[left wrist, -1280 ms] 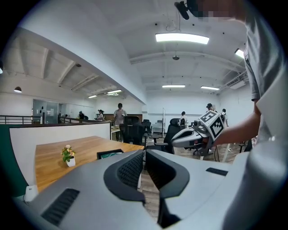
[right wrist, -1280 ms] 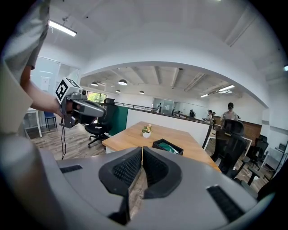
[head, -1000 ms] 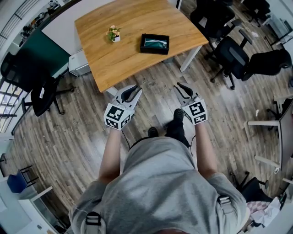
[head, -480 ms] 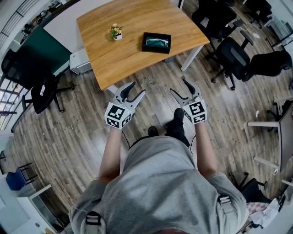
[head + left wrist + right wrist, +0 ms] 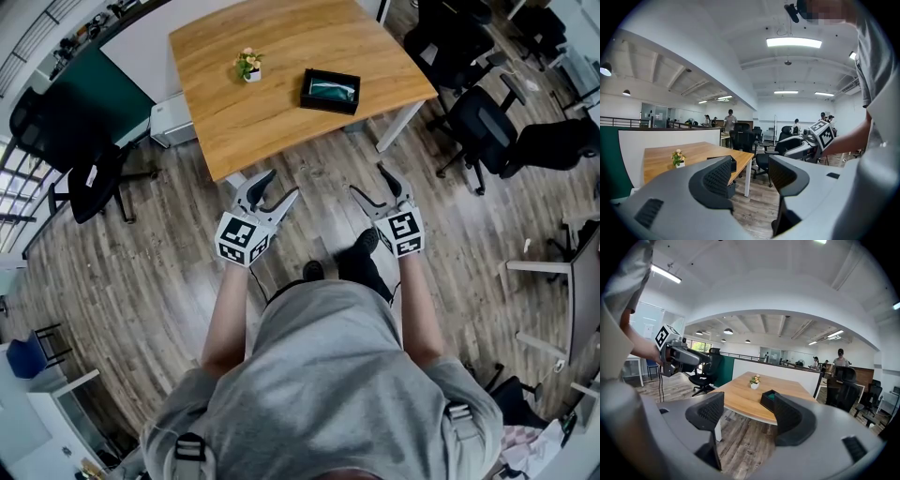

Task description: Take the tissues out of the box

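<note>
A black tissue box (image 5: 330,91) with teal tissue inside sits on the wooden table (image 5: 281,56), well ahead of both grippers. My left gripper (image 5: 284,183) and right gripper (image 5: 367,178) are held over the floor in front of the table's near edge. Both are opening, with nothing between their jaws. In the left gripper view the box (image 5: 733,163) peeks out beside the left pad of that gripper (image 5: 749,171). In the right gripper view the box (image 5: 768,399) shows between the pads of the right gripper (image 5: 747,413), far off.
A small potted flower (image 5: 248,64) stands on the table left of the box. Black office chairs (image 5: 478,117) crowd the right side and another chair (image 5: 89,178) is at the left. A green partition (image 5: 66,112) borders the table's left. Wooden floor lies between me and the table.
Both grippers' jaws have spread from nearly shut to wide apart. The table has shifted slightly right in the head view.
</note>
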Demonstrator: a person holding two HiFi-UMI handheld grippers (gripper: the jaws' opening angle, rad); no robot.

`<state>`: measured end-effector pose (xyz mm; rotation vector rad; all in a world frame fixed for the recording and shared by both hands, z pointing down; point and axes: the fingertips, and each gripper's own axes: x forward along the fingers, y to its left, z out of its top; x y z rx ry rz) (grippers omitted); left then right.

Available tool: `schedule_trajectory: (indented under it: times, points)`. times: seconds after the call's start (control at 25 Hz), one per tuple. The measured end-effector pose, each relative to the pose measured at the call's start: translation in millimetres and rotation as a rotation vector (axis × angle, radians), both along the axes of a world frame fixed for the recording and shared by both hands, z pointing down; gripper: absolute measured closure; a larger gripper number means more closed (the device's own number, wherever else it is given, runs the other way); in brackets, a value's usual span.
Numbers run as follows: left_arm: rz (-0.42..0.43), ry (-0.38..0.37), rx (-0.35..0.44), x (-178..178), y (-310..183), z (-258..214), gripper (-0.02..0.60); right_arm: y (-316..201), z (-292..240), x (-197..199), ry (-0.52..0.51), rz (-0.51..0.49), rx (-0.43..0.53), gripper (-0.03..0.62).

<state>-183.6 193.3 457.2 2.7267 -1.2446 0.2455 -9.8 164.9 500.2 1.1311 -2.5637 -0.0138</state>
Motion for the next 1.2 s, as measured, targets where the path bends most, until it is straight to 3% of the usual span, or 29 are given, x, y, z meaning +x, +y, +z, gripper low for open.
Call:
schedule_trajectory:
  times: [0.36,1.2]
  points:
    - [0.003,-0.013,-0.013,11.8,-25.5,4.5,0.331,-24.2,6.8,12.2,-0.016,0.006,-0.013,0.253]
    - [-0.033,-0.045,-0.106,35.4,-147.7,29.4,0.331,-154.9,31.3,28.9,-0.036,-0.052,-0.095,0.258]
